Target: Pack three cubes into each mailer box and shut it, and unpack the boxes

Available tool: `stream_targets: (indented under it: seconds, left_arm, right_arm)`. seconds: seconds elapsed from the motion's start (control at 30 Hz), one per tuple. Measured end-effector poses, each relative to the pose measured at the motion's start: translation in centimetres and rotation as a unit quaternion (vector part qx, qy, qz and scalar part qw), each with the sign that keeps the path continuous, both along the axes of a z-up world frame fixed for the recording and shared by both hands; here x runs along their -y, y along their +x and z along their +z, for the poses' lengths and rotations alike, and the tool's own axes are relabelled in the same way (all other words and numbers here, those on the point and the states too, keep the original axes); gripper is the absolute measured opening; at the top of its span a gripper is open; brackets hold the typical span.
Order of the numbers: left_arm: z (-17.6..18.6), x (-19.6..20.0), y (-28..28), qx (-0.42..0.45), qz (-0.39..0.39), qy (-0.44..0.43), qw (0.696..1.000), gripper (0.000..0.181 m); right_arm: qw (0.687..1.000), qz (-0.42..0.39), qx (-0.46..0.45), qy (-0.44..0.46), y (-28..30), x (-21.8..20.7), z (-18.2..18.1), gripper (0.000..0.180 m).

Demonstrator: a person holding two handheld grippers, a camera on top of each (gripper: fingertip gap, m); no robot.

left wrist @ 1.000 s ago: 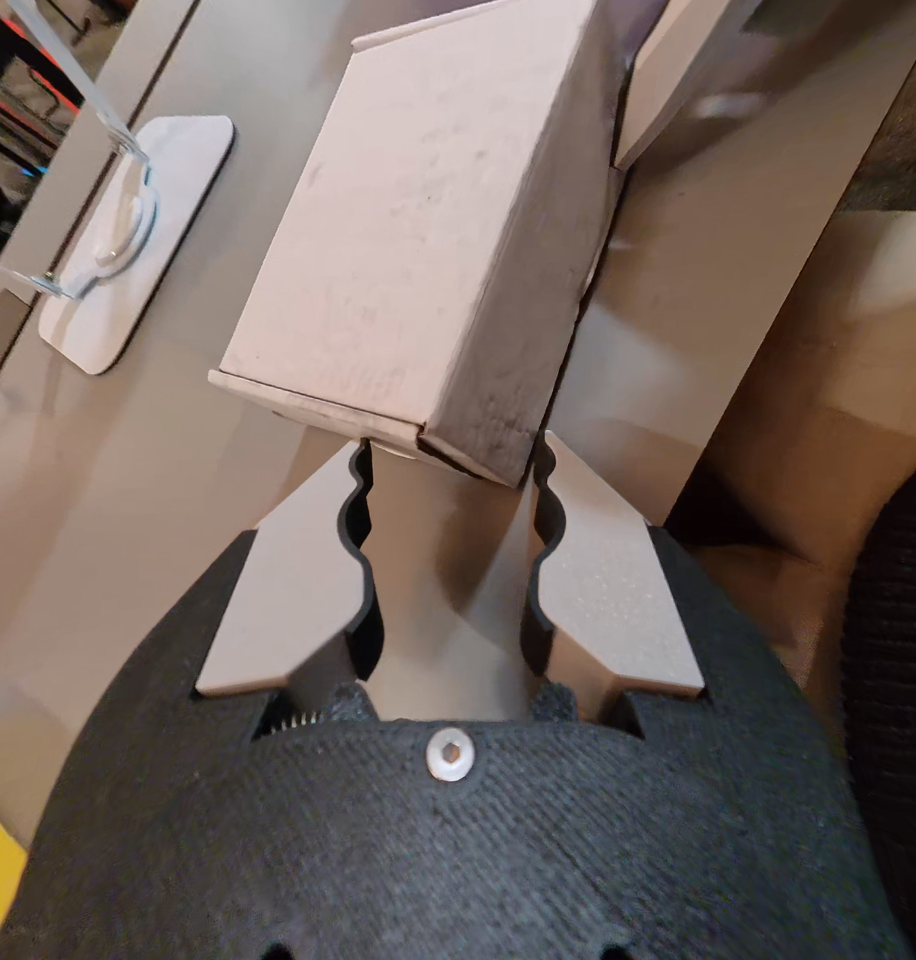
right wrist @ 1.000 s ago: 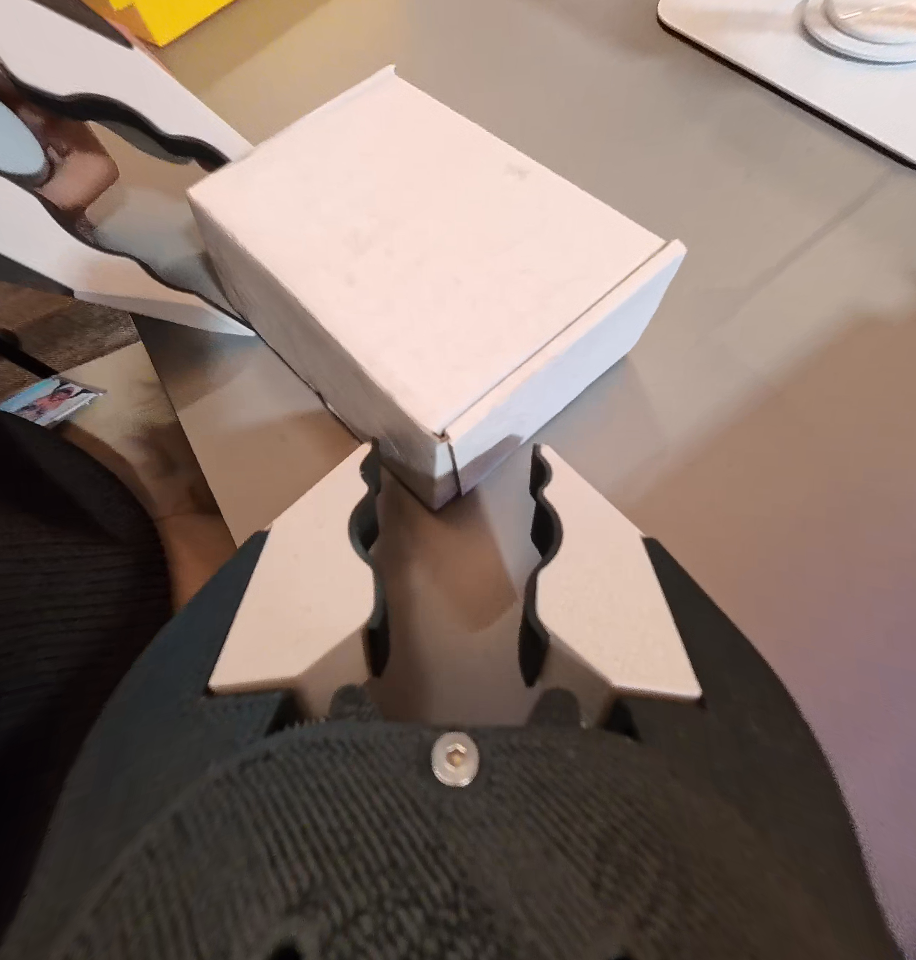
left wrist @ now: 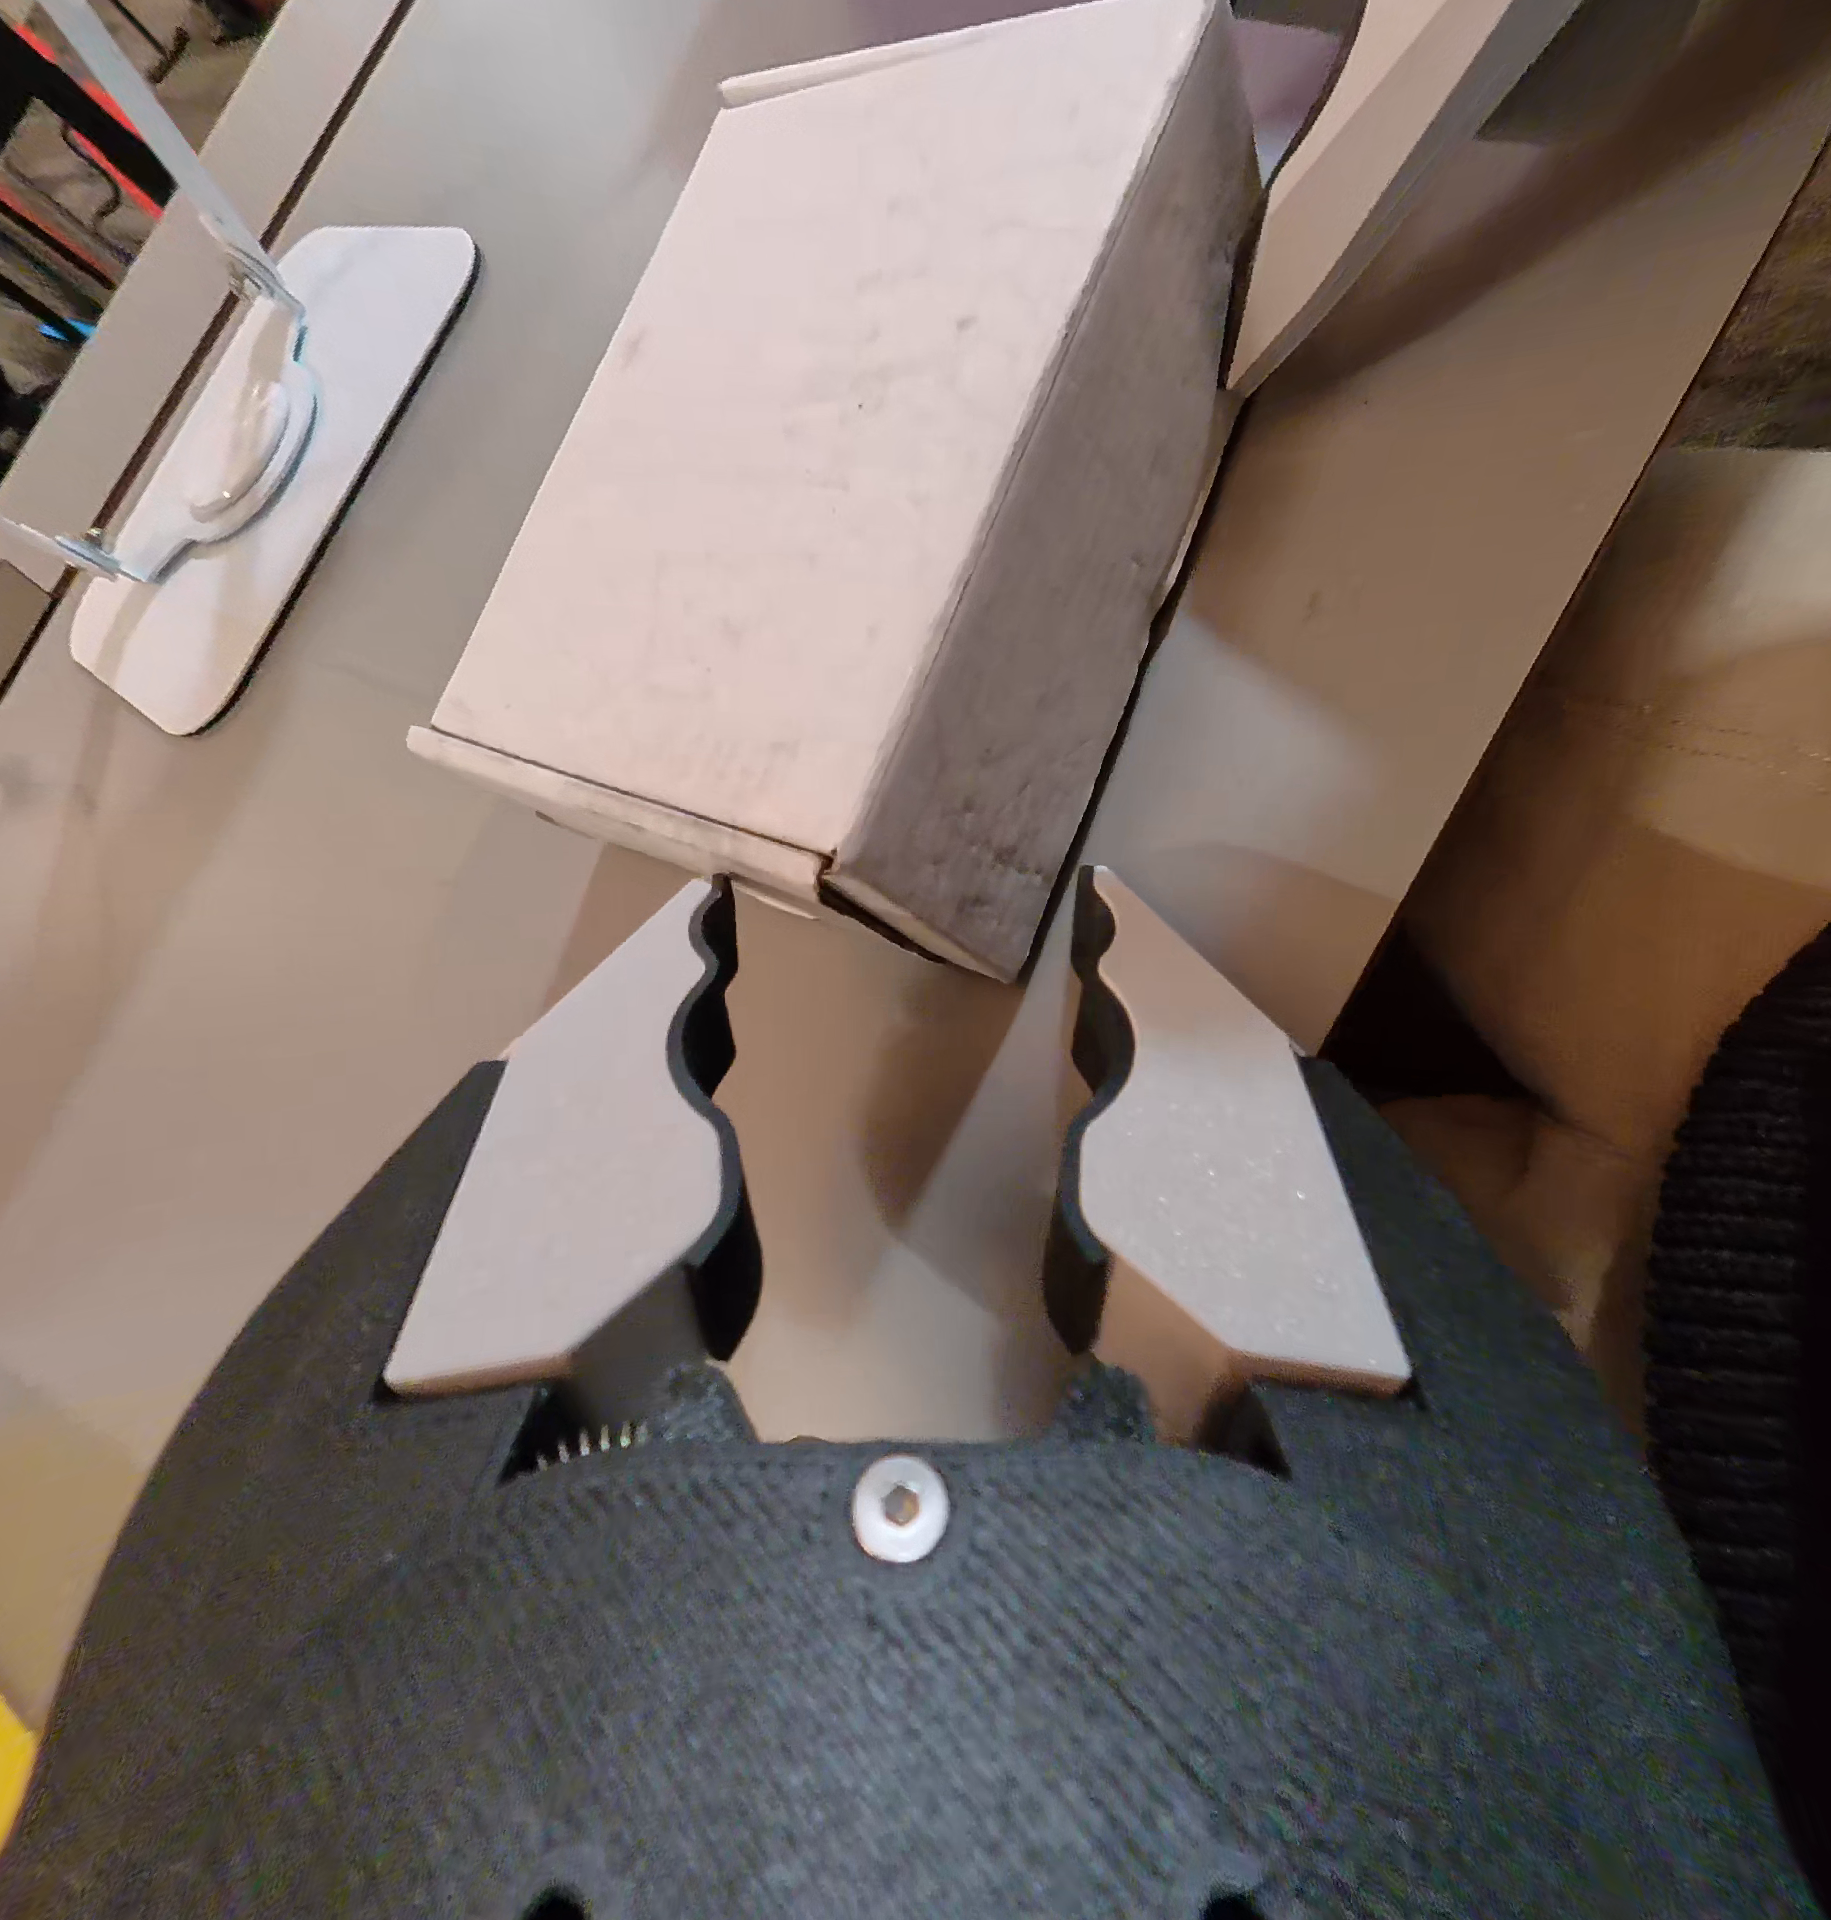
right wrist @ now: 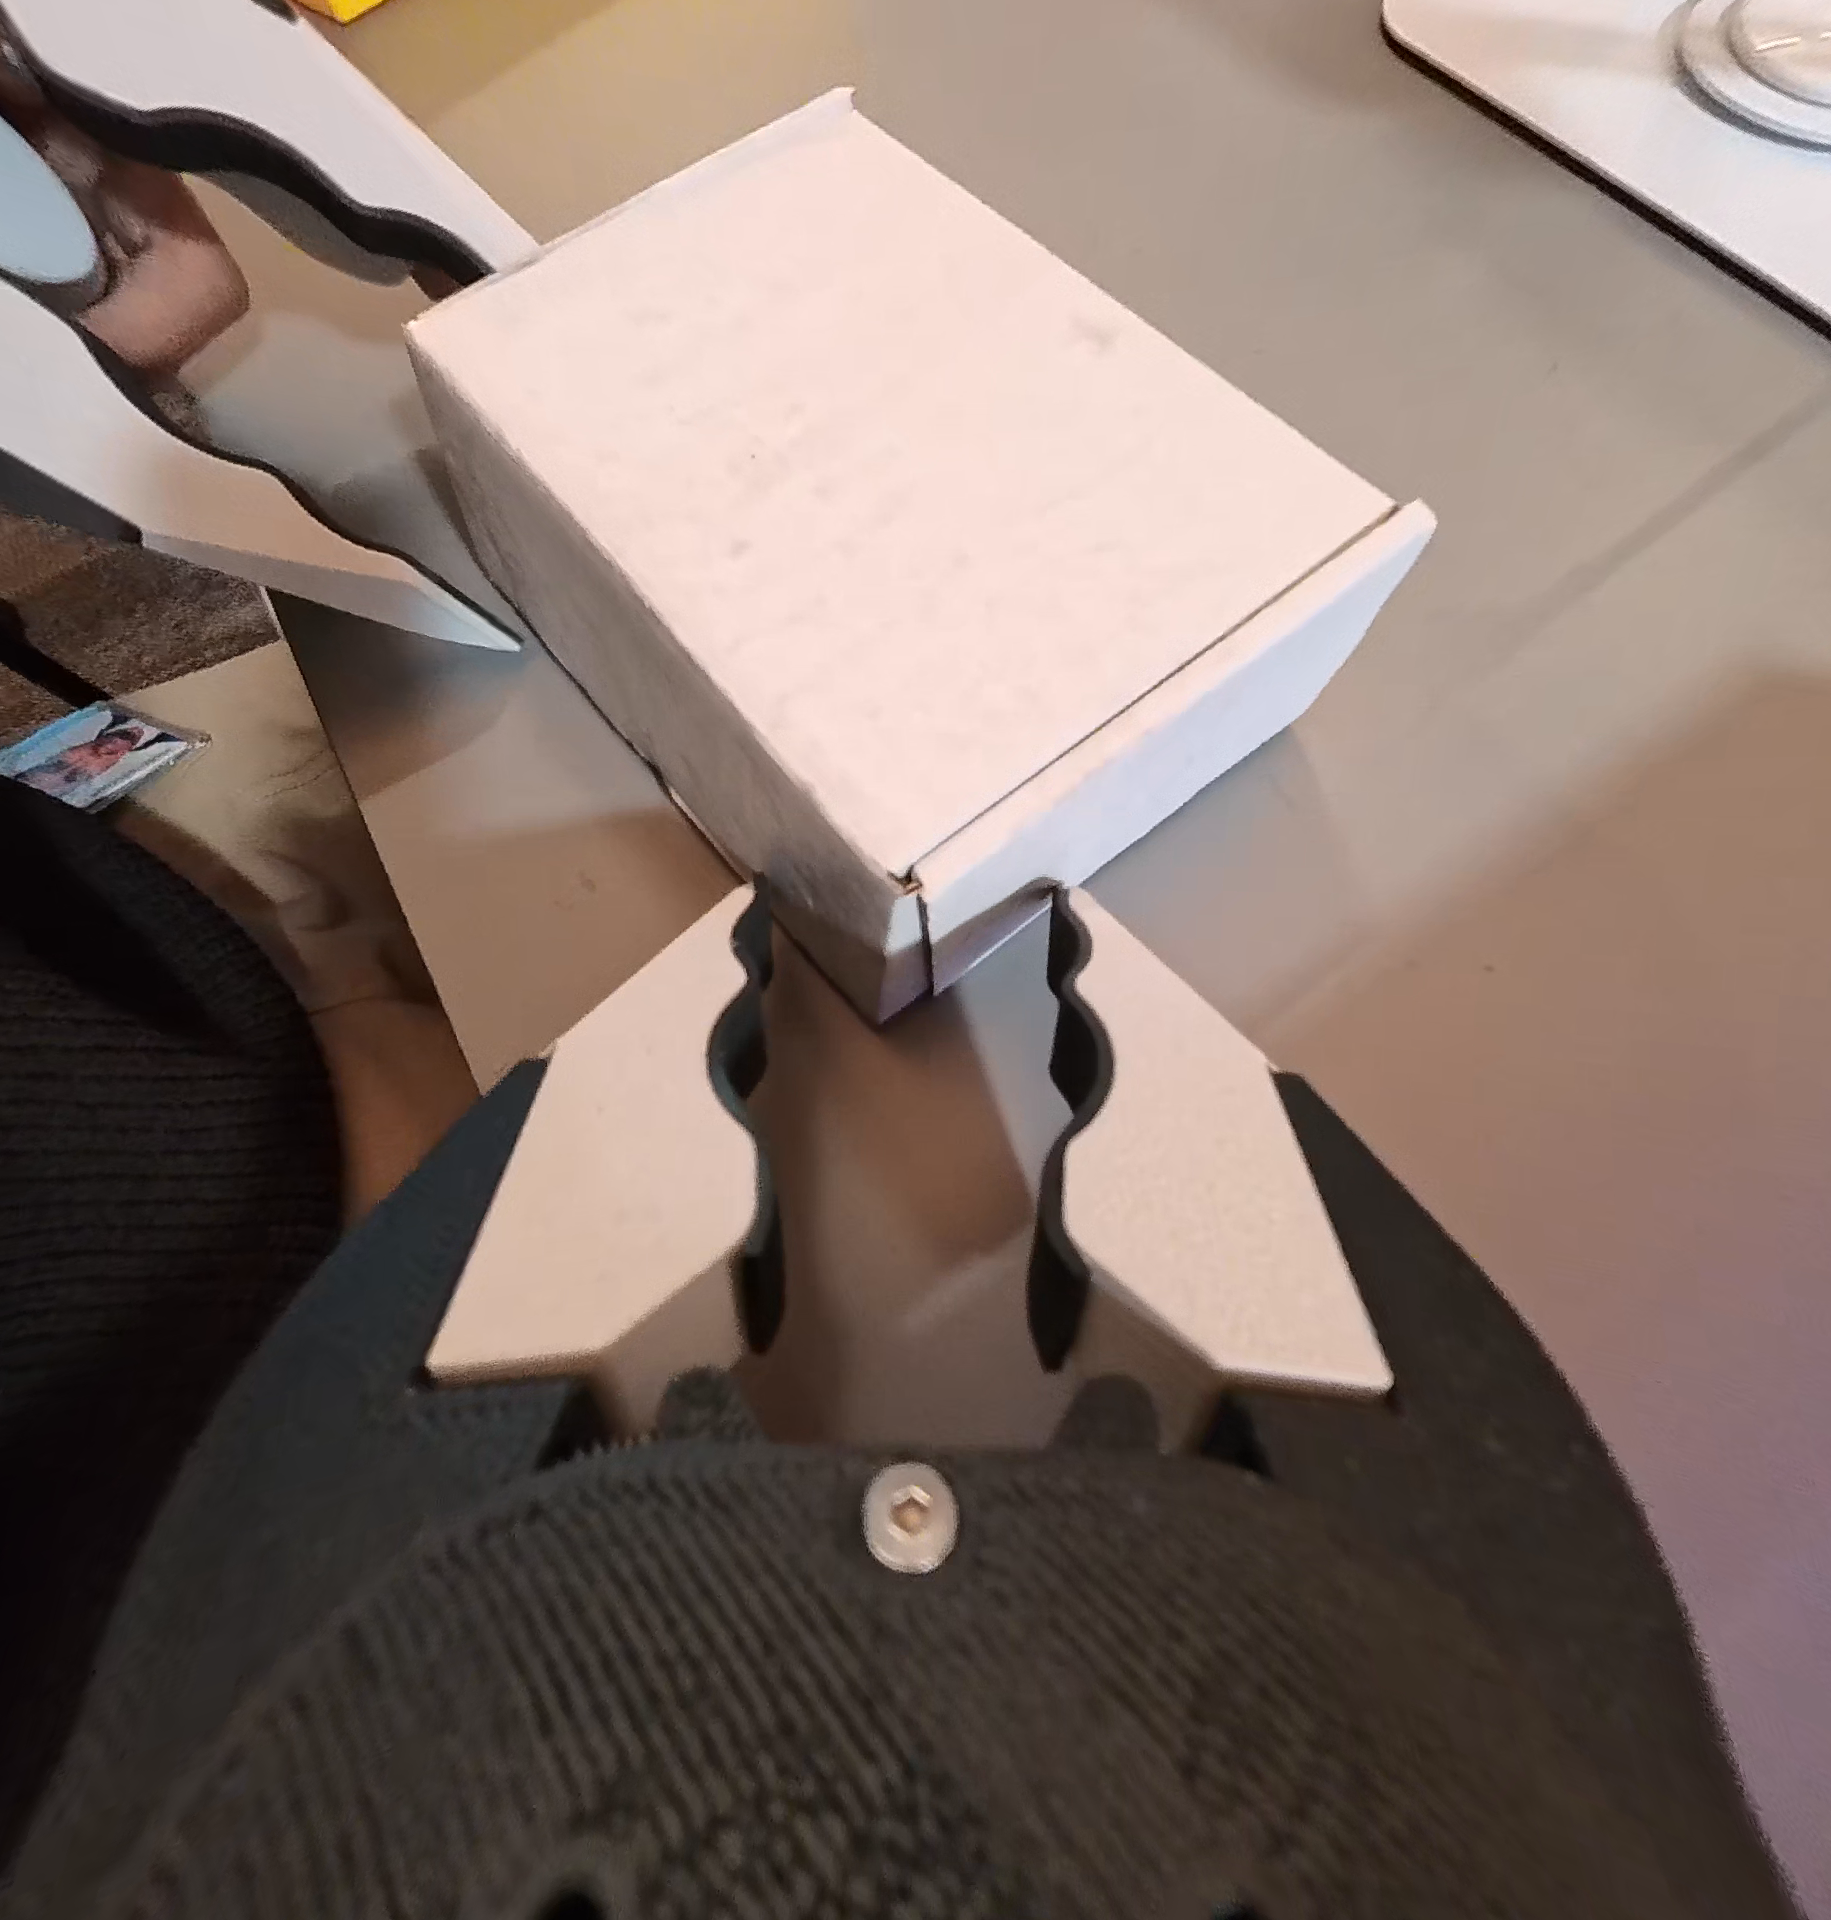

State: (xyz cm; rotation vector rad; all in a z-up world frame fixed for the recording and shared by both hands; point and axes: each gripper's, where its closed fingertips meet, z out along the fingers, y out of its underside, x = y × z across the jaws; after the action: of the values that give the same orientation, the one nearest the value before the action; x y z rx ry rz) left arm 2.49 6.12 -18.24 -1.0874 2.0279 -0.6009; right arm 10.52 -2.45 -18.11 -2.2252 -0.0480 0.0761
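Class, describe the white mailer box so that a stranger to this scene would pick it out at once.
Start at the grey table. Near its edge sits the white mailer box, lid shut, between two open grippers. Unlike the flat white pad farther back, it is a tall cardboard block.

One white mailer box (right wrist: 890, 520), lid shut, sits on the single grey table (right wrist: 1513, 831) between two grippers, the left gripper (left wrist: 900, 894) and the right gripper (right wrist: 906, 904), each with two grey fingers set apart; one white pad (left wrist: 267, 478) carrying one clear round fitting (left wrist: 256, 416) lies beyond, and one small photo card (right wrist: 90, 753) lies by the table's edge
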Motion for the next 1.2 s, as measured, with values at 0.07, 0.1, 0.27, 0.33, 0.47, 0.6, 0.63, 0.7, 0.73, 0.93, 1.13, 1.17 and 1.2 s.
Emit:
stream_targets:
  seconds: [0.07, 0.1, 0.27, 0.33, 0.47, 0.6, 0.63, 0.7, 0.73, 0.93, 1.13, 1.17, 1.2]
  left_arm:
    - [0.0, 0.1, -0.1, 0.0, -0.008, -0.025, 1.0, 0.065]
    - [0.1, 0.2, -0.1, 0.002, -0.014, -0.038, 0.999, 0.065]
    - [0.8, 0.2, -0.4, -0.008, -0.031, -0.125, 0.992, 0.063]
    - [0.9, 0.1, -0.5, -0.012, -0.028, -0.151, 0.988, 0.062]
    - [0.9, 0.0, -0.6, -0.018, -0.029, -0.168, 0.985, 0.061]
    - [0.5, 0.2, -1.3, -0.033, -0.051, -0.157, 0.986, 0.053]
    - [0.3, 0.4, -1.6, -0.04, -0.062, -0.153, 0.985, 0.051]
    - [0.0, 0.6, -2.0, -0.049, -0.077, -0.145, 0.985, 0.05]
    - [0.0, 0.6, -2.1, -0.049, -0.08, -0.143, 0.985, 0.05]
    - [0.0, 0.7, -2.6, -0.054, -0.097, -0.143, 0.984, 0.05]
    - [-0.1, 0.0, -2.7, -0.058, -0.089, -0.146, 0.984, 0.051]
    - [-0.1, 0.0, -2.7, -0.06, -0.087, -0.151, 0.983, 0.051]
    - [0.0, -0.1, -2.7, -0.061, -0.086, -0.156, 0.982, 0.05]
  right_arm:
    - [1.0, 0.001, 0.002, 0.0, 0.0, 0.0, 0.0, 0.053]
    - [1.0, 0.001, 0.002, 0.001, -0.1, 0.1, 0.0, 0.052]
    - [1.0, 0.012, -0.008, 0.002, -0.7, 0.4, 0.1, 0.05]
    - [1.0, 0.019, -0.013, 0.002, -0.9, 0.5, 0.1, 0.048]
    - [0.999, 0.031, -0.027, 0.0, -1.4, 0.8, 0.2, 0.046]
    - [0.998, 0.041, -0.04, -0.001, -1.6, 1.2, 0.2, 0.046]
    - [0.998, 0.043, -0.042, -0.001, -1.6, 1.3, 0.2, 0.046]
    - [0.998, 0.048, -0.045, -0.002, -1.8, 1.4, 0.2, 0.045]
    - [0.998, 0.05, -0.045, -0.002, -1.8, 1.4, 0.2, 0.045]
    - [0.995, 0.084, -0.06, -0.005, -2.8, 2.1, 0.3, 0.042]
    - [0.986, 0.14, -0.085, -0.011, -5.1, 2.9, 0.4, 0.039]
    - [0.987, 0.141, -0.081, -0.011, -5.1, 2.9, 0.3, 0.038]
    - [0.987, 0.142, -0.077, -0.011, -5.2, 2.9, 0.3, 0.039]
